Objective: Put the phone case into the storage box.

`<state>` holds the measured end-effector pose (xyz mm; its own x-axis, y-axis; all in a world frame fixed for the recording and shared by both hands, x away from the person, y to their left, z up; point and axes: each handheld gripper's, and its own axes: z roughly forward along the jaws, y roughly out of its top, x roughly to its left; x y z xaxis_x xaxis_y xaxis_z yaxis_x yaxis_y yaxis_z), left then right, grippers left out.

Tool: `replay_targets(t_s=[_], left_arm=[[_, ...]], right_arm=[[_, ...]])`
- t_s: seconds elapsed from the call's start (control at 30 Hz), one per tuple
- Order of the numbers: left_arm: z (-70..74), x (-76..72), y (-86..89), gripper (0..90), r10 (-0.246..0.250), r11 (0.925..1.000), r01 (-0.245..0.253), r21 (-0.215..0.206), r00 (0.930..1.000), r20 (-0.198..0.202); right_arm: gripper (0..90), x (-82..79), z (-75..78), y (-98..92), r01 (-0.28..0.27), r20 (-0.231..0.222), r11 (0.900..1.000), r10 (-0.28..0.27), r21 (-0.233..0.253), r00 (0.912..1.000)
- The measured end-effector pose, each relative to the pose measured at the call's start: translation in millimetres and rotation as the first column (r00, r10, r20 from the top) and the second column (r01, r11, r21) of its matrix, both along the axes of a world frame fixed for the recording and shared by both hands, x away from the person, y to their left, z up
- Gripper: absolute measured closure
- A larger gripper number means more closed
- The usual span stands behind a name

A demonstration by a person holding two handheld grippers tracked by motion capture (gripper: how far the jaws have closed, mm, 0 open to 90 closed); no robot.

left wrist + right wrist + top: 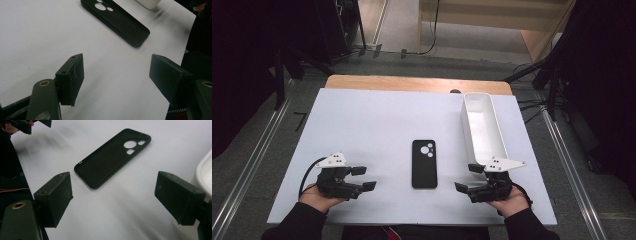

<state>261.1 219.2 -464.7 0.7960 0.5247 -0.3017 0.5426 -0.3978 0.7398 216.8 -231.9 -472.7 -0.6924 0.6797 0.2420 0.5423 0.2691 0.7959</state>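
Two open, empty grippers, left (365, 178) and right (467, 178), flank the case (424, 163) lying flat between them, untouched.

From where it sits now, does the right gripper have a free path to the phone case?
Probably yes. The right gripper is open and faces the phone case, with bare table between them. The white bin stands off to its side, out of the way.

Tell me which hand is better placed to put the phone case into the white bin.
Probably the right. Both tongs, left and right, are open and about equally near the phone case, but the white bin stands on the right side.
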Motion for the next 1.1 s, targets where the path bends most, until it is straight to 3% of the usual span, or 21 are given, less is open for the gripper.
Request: replay_targets(t_s=[0.33, 0.37, 1.1], left_arm=[[1.8, -2.2, -1.4, 27.7, 0.007, 1.0000, -0.007, -0.006, 1.0000, 0.006], [2.3, -2.4, -0.8, 27.7, 0.015, 0.9997, -0.015, -0.020, 0.9999, -0.001], [0.6, 1.8, -2.4, 27.6, 0.005, 0.9999, -0.005, -0.014, 0.9996, -0.027]], right_arm=[[13.1, -1.8, 0.9, 1.8, -0.006, 0.001, 1.000, 0.006, -0.004, 1.0000], [13.1, -1.9, 1.3, 1.9, -0.006, 0.003, 1.000, 0.006, -0.005, 1.0000], [13.1, -2.1, 2.2, 3.4, -0.021, 0.000, 1.000, 0.021, 0.013, 0.9998]])
